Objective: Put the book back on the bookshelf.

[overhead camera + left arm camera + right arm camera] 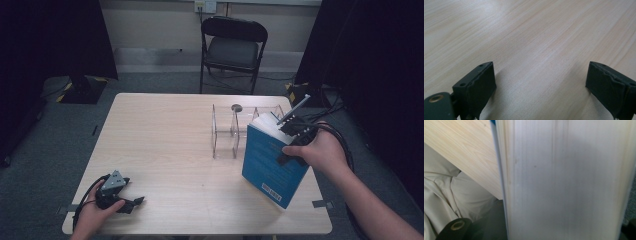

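A thick book with a blue cover [267, 162] stands tilted on its lower corner at the right side of the table [160, 135]. My right gripper [292, 130] is clamped over the book's top edge, shut on it. The right gripper view looks straight at its white page edges [564, 182], with the blue cover a thin line at their left. My left gripper [131, 204] rests at the table's front left corner. It is open, and its black fingers [477, 85] stand wide apart over bare wood with nothing between them [540, 72].
A clear acrylic rack [232, 130] with upright dividers stands just left of and behind the book. A black folding chair [232, 47] is beyond the table's far edge. The table's front edge [466, 150] and pale cloth [454, 195] lie below the book.
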`<move>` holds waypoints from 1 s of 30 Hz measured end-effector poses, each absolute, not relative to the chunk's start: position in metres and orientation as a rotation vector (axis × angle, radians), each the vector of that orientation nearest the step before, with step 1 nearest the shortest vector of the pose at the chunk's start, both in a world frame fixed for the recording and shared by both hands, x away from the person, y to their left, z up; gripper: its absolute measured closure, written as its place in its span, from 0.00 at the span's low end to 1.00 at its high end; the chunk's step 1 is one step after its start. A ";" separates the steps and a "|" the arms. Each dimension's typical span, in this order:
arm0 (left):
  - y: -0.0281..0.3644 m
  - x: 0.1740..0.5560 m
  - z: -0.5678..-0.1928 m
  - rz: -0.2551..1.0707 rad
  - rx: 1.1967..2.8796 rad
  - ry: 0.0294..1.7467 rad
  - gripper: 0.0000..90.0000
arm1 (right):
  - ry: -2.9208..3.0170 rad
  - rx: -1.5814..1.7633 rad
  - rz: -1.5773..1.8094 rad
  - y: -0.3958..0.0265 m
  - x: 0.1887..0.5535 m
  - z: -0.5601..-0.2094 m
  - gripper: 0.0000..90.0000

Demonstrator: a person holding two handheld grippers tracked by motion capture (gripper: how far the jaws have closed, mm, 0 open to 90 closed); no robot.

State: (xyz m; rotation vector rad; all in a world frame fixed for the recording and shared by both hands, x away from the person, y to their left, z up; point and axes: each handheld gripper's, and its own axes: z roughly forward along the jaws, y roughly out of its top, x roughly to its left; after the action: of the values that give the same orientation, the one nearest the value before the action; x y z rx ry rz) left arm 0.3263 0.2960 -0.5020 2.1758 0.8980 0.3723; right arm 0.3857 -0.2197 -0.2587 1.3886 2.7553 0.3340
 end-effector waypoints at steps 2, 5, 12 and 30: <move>0.296 0.326 -0.502 0.373 2.176 0.898 0.09 | 2.743 1.403 0.336 -0.225 0.386 -0.259 0.68; 0.296 0.326 -0.502 0.374 2.177 0.899 0.09 | 2.733 1.431 0.335 -0.232 0.387 -0.259 0.68; 0.296 0.327 -0.502 0.374 2.175 0.897 0.09 | 2.704 1.474 0.318 -0.244 0.389 -0.257 0.68; 0.296 0.327 -0.502 0.393 2.183 0.892 0.08 | 2.599 1.593 0.284 -0.266 0.407 -0.257 0.68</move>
State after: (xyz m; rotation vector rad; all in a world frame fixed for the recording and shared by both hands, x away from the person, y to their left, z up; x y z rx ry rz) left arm 0.3273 0.2962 -0.5017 2.1832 0.8920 0.3928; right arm 0.4074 -0.2663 -0.2571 1.5927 2.5987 0.2842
